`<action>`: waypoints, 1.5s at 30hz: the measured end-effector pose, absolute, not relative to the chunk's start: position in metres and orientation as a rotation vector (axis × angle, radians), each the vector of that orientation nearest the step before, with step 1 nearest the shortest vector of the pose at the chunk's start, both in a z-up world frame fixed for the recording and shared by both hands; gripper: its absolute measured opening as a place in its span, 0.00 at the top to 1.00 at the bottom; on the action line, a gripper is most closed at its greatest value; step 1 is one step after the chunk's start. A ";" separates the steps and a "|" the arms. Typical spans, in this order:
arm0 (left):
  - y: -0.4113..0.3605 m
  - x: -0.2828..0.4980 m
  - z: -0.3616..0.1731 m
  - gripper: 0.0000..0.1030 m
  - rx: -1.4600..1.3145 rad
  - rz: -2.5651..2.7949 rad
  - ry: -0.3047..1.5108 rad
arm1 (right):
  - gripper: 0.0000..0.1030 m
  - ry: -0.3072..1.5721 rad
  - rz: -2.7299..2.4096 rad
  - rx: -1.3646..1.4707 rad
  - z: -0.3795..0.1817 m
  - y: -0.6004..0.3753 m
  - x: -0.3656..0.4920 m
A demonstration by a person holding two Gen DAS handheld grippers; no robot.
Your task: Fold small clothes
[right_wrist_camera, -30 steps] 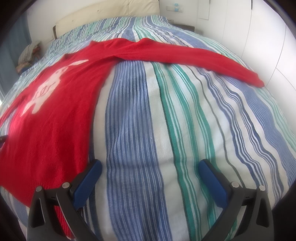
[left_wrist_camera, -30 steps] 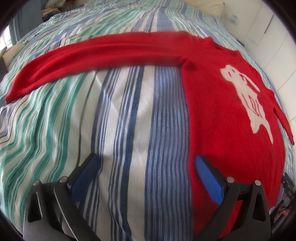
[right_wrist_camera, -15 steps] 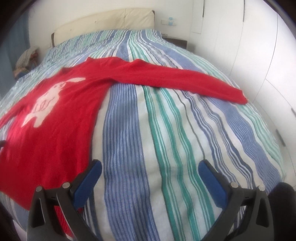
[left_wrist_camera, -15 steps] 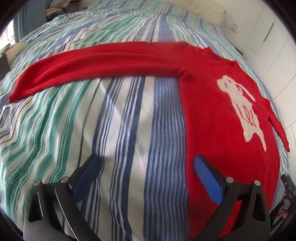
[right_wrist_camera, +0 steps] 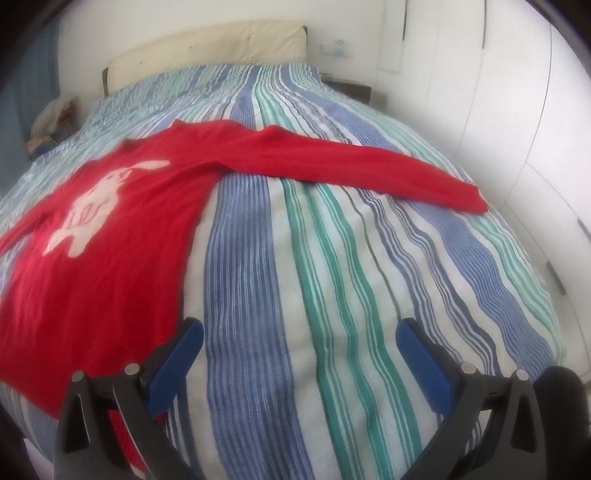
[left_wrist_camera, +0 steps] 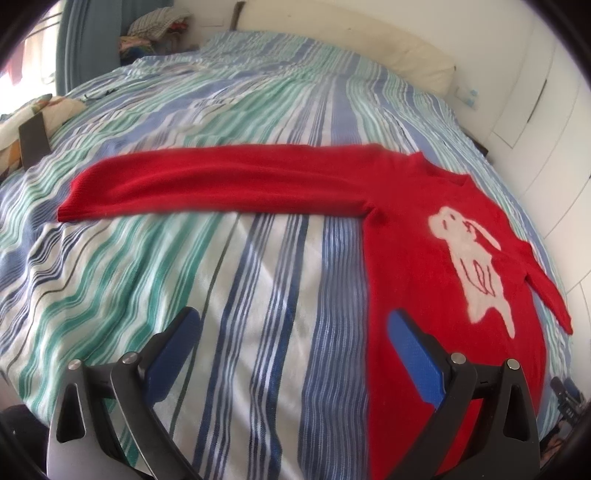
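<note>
A red sweater with a white rabbit motif lies flat, face up, on the striped bed. One sleeve stretches out to the left in the left wrist view. In the right wrist view the sweater is at the left and its other sleeve stretches right. My left gripper is open and empty above the bed, its right finger over the sweater's side edge. My right gripper is open and empty above the bedspread, right of the sweater's hem.
The bed has a blue, green and white striped cover. A cream headboard stands at the far end. White wardrobe doors line the right side. A pile of cloth and a dark object lie at the far left.
Both grippers have pulled back and up from the bed, so the sweater and both sleeves look smaller and farther. The sweater has not moved. Both grippers stay open.
</note>
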State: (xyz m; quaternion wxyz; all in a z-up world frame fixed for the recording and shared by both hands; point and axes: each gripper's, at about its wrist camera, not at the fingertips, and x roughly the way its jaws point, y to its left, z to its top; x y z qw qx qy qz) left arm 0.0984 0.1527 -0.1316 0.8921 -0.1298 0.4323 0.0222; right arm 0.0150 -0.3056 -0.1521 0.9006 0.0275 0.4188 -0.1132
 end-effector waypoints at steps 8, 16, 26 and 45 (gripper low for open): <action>0.153 0.098 -0.130 0.01 -0.258 0.064 0.878 | 0.01 0.871 -0.230 0.057 -0.153 -0.305 0.016; 0.156 0.097 -0.129 0.01 -0.270 0.076 0.874 | 0.01 0.873 -0.230 0.058 -0.153 -0.305 0.016; 0.158 0.096 -0.128 0.01 -0.269 0.082 0.870 | 0.01 0.879 -0.223 0.057 -0.155 -0.303 0.015; 0.161 0.094 -0.124 0.01 -0.283 0.100 0.848 | 0.01 0.884 -0.224 0.059 -0.156 -0.303 0.015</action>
